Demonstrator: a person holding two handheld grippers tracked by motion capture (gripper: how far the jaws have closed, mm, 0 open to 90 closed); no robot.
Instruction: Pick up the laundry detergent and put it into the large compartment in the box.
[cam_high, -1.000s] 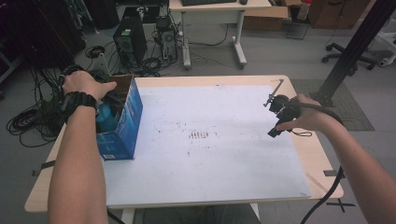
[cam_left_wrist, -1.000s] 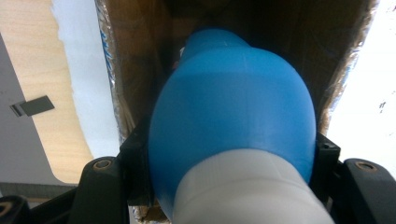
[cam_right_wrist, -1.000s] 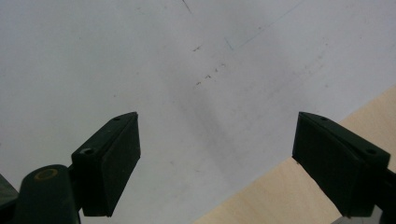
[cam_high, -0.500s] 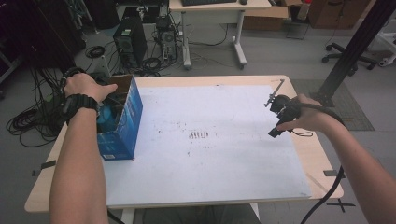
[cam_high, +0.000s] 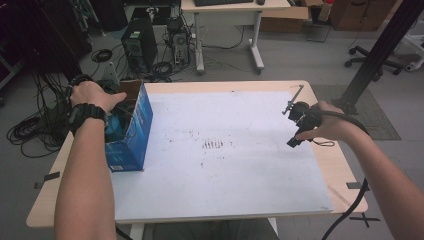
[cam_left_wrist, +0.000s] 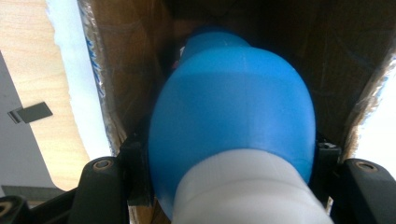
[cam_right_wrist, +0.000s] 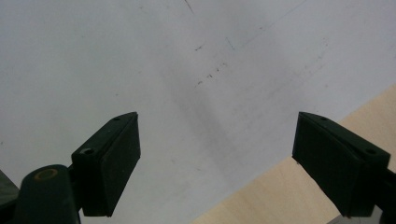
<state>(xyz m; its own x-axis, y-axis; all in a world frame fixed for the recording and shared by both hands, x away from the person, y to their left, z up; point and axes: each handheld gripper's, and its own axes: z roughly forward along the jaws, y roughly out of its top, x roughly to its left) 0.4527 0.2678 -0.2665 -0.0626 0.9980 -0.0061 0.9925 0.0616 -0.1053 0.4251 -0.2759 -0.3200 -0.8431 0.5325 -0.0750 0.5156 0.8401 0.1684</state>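
An open blue cardboard box stands at the left end of the table. My left hand reaches down into it from above. In the left gripper view, my left gripper is shut on a rounded blue object with a white end, its jaws pressing on both sides, inside the box's brown walls. The object's blue top shows inside the box in the high view. My right gripper hovers near the table's right edge. It stands open over the white sheet, with nothing between its jaws.
A white sheet with faint marks covers most of the wooden table. Beyond the table's far edge are computer towers, cables on the floor, a desk and an office chair. A black cable trails from my right gripper.
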